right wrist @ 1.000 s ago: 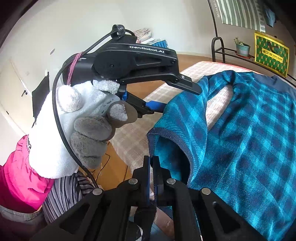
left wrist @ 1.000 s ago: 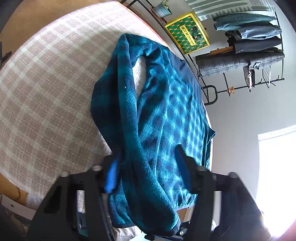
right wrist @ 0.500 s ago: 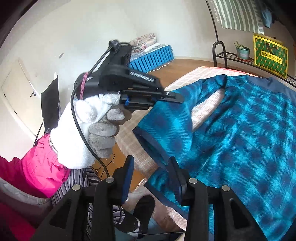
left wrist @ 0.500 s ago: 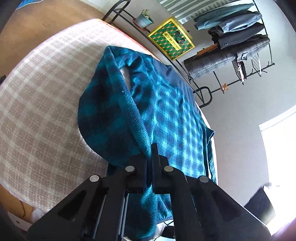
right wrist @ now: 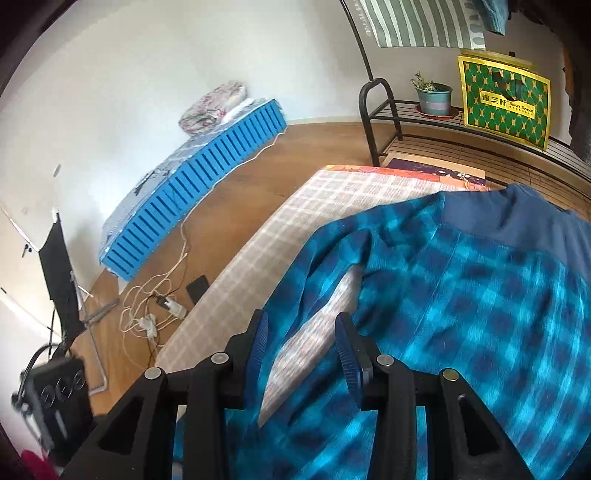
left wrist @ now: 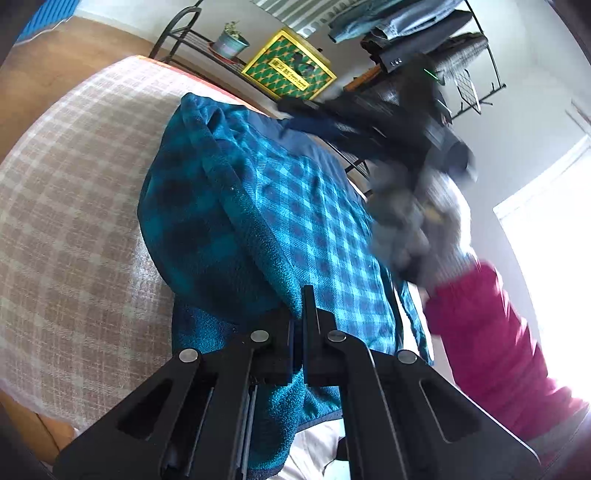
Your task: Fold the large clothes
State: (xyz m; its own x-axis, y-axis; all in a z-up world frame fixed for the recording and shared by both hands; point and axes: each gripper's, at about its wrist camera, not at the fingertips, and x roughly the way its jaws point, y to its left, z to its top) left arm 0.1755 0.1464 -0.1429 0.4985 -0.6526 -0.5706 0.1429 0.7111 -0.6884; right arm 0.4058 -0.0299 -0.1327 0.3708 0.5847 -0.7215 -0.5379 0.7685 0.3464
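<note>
A blue and teal checked fleece garment (left wrist: 295, 206) lies on a table covered with a beige checked cloth (left wrist: 74, 206). My left gripper (left wrist: 299, 314) is shut on a folded edge of the garment at its near end. The garment also shows in the right wrist view (right wrist: 461, 295). My right gripper (right wrist: 301, 343) is open and empty, just above the garment's sleeve fold and a gap of bare cloth (right wrist: 314, 332). In the left wrist view the right gripper (left wrist: 388, 125) is a dark blur over the garment's far side, held by a gloved hand.
A metal rack (right wrist: 443, 129) behind the table holds a potted plant (right wrist: 432, 96) and a yellow-green bag (right wrist: 502, 103). Clothes hang on a rail (left wrist: 417, 33). A blue slatted mattress (right wrist: 192, 184) and loose cables (right wrist: 155, 302) lie on the wooden floor to the left.
My left gripper closed on the garment's folded edge and stays shut on it. My right gripper let go of the hem, opened, and moved forward over the garment.
</note>
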